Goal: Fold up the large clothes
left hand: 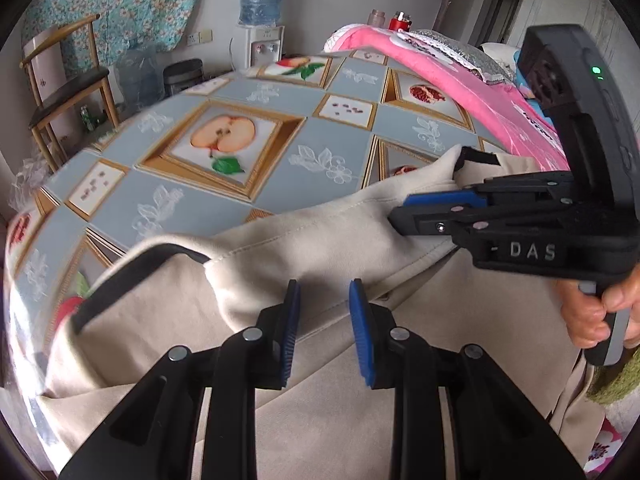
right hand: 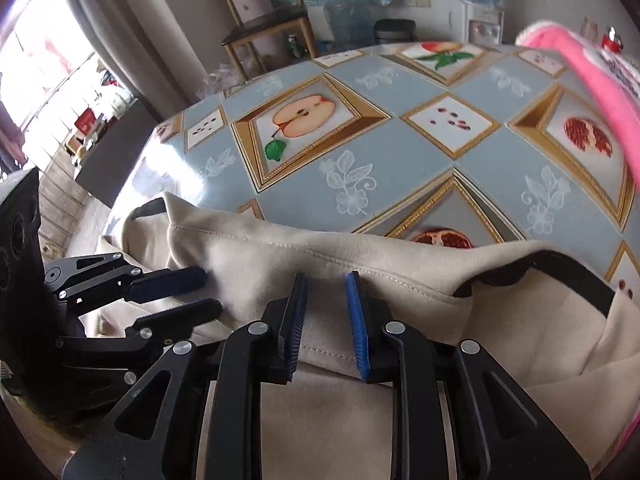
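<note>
Although a fold has been begun, the work is judged to be at an early stage. Nearest, below both grippers, a flat lower layer of the beige garment (left hand: 344, 412) is seen spread toward the near edge of the tabletop (left hand: 280, 196). Just ahead of the left gripper (left hand: 325, 332), a seamed edge of the cloth is seen doubled over into a thick roll; the jaws are held narrowly apart with the fabric lying between them, and no pinch on it is shown. The right gripper (right hand: 326, 324) is likewise set narrowly open over the stitched hem, with nothing clamped. A dark-lined opening (right hand: 536, 268) is seen gaping to the right of it, unsmoothed. No finished, squared fold is visible; flattening and further folds are judged to remain. Beyond the garment, bare patterned tabletop is seen, and farther right a pink blanket (left hand: 448, 76).
</note>
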Motion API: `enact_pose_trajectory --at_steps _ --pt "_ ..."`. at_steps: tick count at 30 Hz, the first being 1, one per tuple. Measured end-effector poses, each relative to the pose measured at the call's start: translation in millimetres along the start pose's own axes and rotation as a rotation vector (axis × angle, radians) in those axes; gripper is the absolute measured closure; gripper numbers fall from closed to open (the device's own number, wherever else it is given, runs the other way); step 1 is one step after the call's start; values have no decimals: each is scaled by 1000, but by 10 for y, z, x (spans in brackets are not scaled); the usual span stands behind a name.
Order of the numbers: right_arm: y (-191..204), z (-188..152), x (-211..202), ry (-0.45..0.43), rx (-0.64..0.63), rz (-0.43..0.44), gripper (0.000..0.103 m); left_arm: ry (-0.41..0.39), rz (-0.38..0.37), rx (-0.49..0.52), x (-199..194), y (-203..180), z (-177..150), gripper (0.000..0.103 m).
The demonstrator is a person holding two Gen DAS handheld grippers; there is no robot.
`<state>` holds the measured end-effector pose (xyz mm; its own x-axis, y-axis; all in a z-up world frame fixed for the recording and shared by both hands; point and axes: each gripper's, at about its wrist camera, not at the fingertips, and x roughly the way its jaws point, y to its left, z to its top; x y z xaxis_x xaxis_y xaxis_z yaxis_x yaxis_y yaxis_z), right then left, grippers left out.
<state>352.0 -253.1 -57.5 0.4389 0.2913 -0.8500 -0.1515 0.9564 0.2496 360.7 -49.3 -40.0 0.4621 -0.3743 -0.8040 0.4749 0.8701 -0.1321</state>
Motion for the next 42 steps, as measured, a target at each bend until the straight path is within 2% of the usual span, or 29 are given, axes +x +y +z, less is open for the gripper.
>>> enact_pose_trajectory --at_steps 4,7,8,12,17,21,24,29,31,34,37,42 --pt "-1 21 -143 -32 11 31 78 -79 -24 -70 -235 186 68 77" --pt "80 39 -124 -34 11 97 78 -58 -23 -125 -194 313 95 77" --pt "119 29 -95 -30 3 96 78 -38 -17 -128 -142 330 85 77" --pt "146 22 18 -12 -5 76 78 39 31 -97 45 290 2 77" --pt "59 -29 80 20 13 85 77 36 64 -48 80 253 -10 77" --pt "116 -54 67 19 -5 53 77 35 88 -16 74 254 19 78" --pt "126 -92 52 20 -16 47 77 7 85 -23 -33 253 29 78" --pt "123 -113 52 14 -17 45 77 -26 46 26 -115 120 69 78" --pt "131 -130 42 9 -24 38 77 -2 45 64 -45 14 61 78" --pt "170 -152 48 12 -60 15 77 56 107 139 131 -97 13 78" --pt "191 -174 31 13 -103 -19 77 47 99 120 126 -57 26 77" --pt "162 -127 51 -1 -57 -15 76 36 110 82 182 39 84 77"
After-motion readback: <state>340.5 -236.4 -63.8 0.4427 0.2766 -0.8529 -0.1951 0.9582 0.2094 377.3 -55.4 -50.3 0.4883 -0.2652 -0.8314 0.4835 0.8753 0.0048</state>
